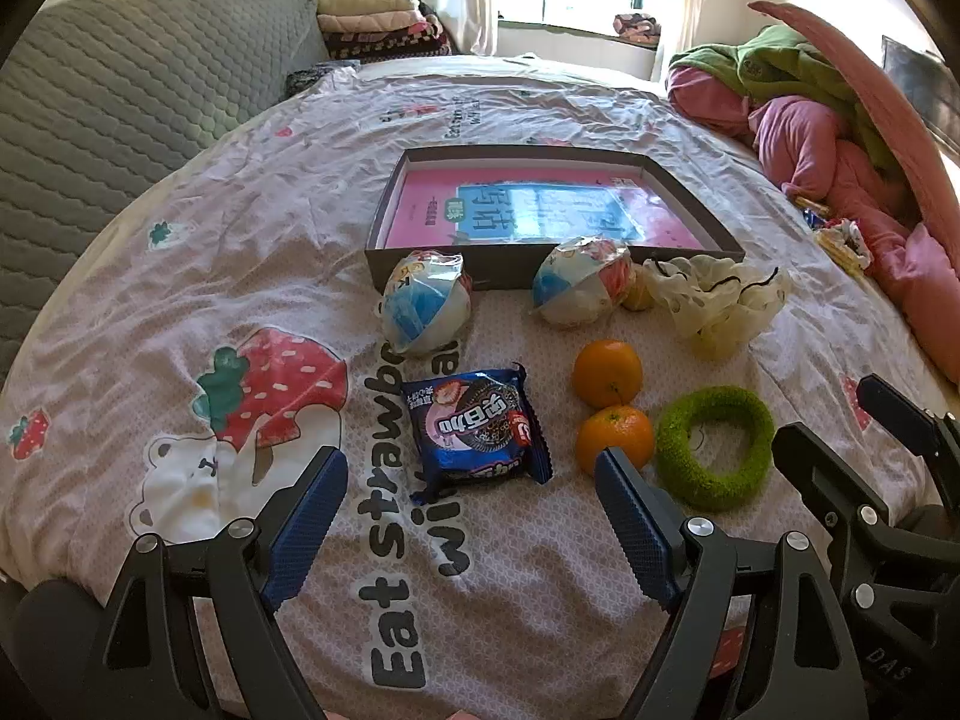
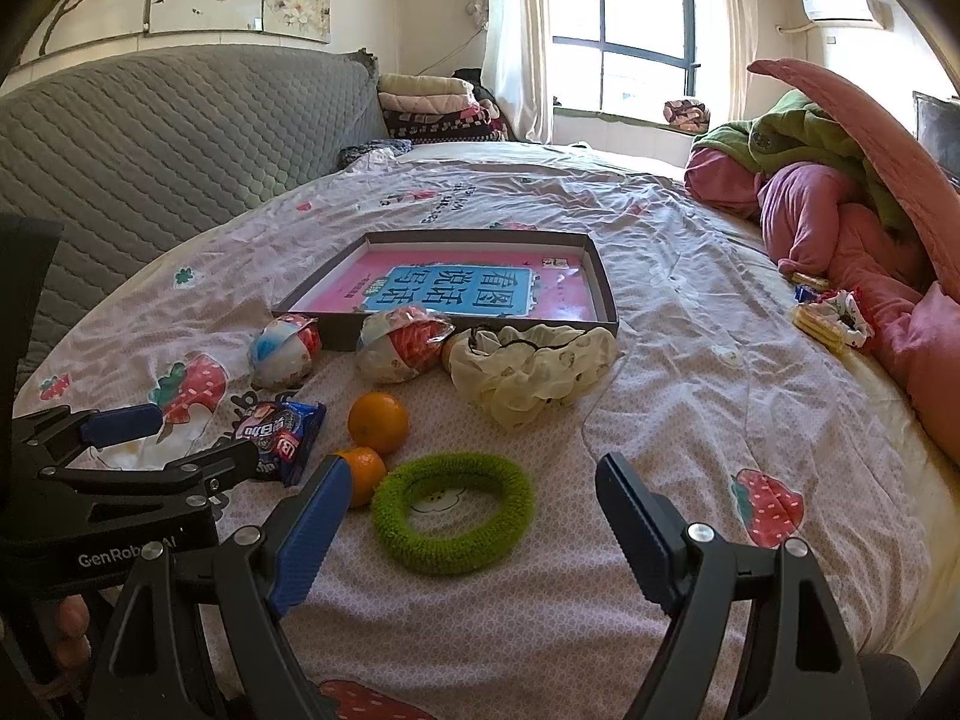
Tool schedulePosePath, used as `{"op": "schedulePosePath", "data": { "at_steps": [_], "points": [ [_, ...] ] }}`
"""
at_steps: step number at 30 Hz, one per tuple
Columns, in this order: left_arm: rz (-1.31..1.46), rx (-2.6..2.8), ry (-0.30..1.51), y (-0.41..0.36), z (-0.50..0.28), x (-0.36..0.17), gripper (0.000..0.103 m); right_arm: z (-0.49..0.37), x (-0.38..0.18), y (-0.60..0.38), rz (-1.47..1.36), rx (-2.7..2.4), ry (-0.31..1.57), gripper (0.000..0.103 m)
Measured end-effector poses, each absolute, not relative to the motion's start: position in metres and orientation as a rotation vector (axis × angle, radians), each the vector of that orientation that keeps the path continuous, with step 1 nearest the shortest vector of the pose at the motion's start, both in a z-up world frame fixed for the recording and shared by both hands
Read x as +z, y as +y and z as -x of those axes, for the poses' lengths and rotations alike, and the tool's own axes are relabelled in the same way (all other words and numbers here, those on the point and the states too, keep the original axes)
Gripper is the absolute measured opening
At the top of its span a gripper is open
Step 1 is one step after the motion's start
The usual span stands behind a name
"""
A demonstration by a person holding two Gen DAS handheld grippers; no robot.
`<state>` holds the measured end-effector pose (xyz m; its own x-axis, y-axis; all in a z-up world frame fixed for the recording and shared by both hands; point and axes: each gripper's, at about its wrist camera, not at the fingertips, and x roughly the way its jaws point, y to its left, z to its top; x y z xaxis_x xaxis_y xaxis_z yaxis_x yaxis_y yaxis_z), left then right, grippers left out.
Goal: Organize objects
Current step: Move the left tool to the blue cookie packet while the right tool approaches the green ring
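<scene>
The bed filled a sunlit bedroom, its strawberry-print cover wrinkled, a grey quilted headboard on the left and a heap of pink and green bedding at the far right. Across the cover, from left to right, lay two wrapped round buns against the near wall of a shallow dark tray, a blue biscuit packet below them, two oranges one just behind the other, a fuzzy green ring, and a cream scrunchie near the tray's right corner. A pink book lay flat inside the tray.

The left claw stood wide and held nothing; the biscuit packet lay straight ahead of it, just beyond the fingertips, with its long axis running away from the claw and tilted a little. The right claw was likewise spread wide and empty, with the green ring directly ahead, between the lines of its two fingers. Each arm, then, seemed nearest its own item, and the tray lay further ahead for both.

The left wrist view showed the whole packet face and both oranges unobstructed. In the right wrist view the left claw's body covered part of the packet, and the nearer orange sat half behind a blue finger, but the ring's full outline and its clear surround showed best there.
</scene>
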<state>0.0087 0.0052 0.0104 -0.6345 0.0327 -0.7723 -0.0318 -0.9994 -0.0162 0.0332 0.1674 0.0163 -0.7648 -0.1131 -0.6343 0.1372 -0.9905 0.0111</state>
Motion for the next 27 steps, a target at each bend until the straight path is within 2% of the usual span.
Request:
{"op": "schedulePosePath", "data": {
  "at_steps": [27],
  "points": [
    [1.435, 2.754, -0.032, -0.007, -0.01, -0.007, 0.085, -0.034, 0.001, 0.173, -1.118, -2.773, 0.054, 0.083]
  ]
}}
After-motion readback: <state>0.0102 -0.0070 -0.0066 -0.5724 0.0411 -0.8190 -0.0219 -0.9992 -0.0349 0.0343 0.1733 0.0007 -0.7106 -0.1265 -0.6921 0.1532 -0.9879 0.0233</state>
